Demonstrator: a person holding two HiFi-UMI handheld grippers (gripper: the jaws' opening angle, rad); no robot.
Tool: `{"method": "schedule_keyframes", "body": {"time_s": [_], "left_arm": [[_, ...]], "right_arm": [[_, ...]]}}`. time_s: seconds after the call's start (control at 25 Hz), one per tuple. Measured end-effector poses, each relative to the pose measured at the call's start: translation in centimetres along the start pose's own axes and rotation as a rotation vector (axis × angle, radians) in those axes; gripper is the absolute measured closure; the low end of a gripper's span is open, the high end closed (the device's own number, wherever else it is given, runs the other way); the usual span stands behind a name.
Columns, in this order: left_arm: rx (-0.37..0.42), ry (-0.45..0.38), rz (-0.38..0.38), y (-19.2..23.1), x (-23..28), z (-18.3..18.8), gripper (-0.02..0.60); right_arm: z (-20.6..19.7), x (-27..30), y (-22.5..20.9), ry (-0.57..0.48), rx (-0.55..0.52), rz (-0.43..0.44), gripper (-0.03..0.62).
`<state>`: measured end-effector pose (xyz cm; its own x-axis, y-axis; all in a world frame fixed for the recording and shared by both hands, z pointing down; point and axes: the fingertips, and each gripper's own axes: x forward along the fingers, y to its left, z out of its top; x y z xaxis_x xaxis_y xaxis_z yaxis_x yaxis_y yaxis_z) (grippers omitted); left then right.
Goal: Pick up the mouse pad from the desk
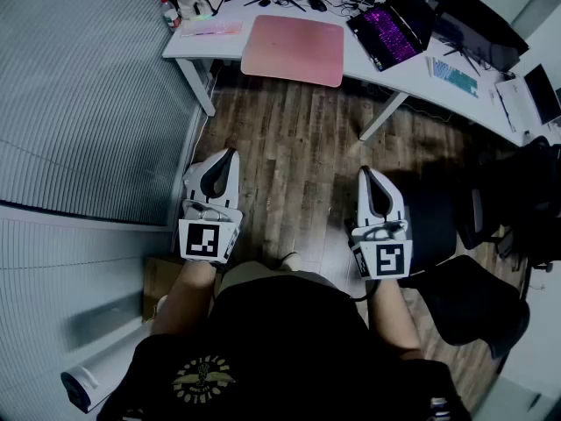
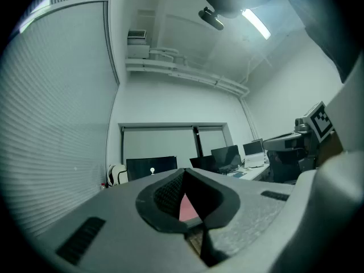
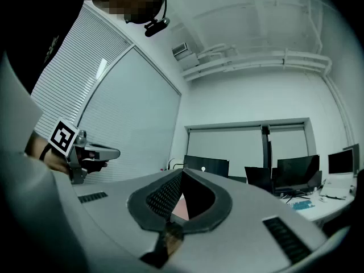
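Since the pink mouse pad (image 1: 294,49) lies untouched on the white table (image 1: 372,67) at twelve o'clock, well apart, the left gripper (image 1: 226,158) and right gripper (image 1: 366,179) are held level above the floor (image 1: 298,139), fingers pressed together on nothing, seemingly awaiting an approach.

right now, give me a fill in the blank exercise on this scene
The flat rectangular mouse pad on the white desk is ____ in colour.
In the head view, the open laptop with purple-lit keys lies to the pad's ____.
The left gripper and right gripper both have jaws ____.
Under both grippers is a floor of ____ planks.
Missing words: pink; right; shut; wooden.
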<state>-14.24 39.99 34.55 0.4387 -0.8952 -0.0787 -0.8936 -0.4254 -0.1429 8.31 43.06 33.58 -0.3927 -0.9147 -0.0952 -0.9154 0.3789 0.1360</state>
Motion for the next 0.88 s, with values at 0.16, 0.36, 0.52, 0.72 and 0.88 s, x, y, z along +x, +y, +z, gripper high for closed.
{"method": "schedule_keyframes", "body": {"time_s": [0.16, 0.36, 0.52, 0.72, 0.88], "left_arm": [[-0.009, 0.024, 0.001, -1.1, 0.7, -0.2, 0.575], [-0.006, 0.036, 0.014, -1.0, 2.0, -0.5, 0.575], [-0.006, 0.045, 0.003, -0.3, 3.4, -1.9, 0.575], [-0.025, 0.054, 0.008, 1.4, 6.2, -3.5, 0.575], [-0.046, 0.077, -0.014, 2.6, 9.7, -4.9, 0.575]], "right_arm": [[-0.3, -0.2, -1.3, 0.002, 0.009, 0.009, 0.594], [-1.0, 0.6, -2.3, -0.002, 0.054, 0.022, 0.592], [-2.3, 2.5, -2.2, 0.008, 0.072, 0.043, 0.592], [-3.7, 5.7, -2.8, 0.026, 0.090, 0.056, 0.592], [-4.5, 9.0, -3.7, 0.044, 0.100, 0.053, 0.592]]}}
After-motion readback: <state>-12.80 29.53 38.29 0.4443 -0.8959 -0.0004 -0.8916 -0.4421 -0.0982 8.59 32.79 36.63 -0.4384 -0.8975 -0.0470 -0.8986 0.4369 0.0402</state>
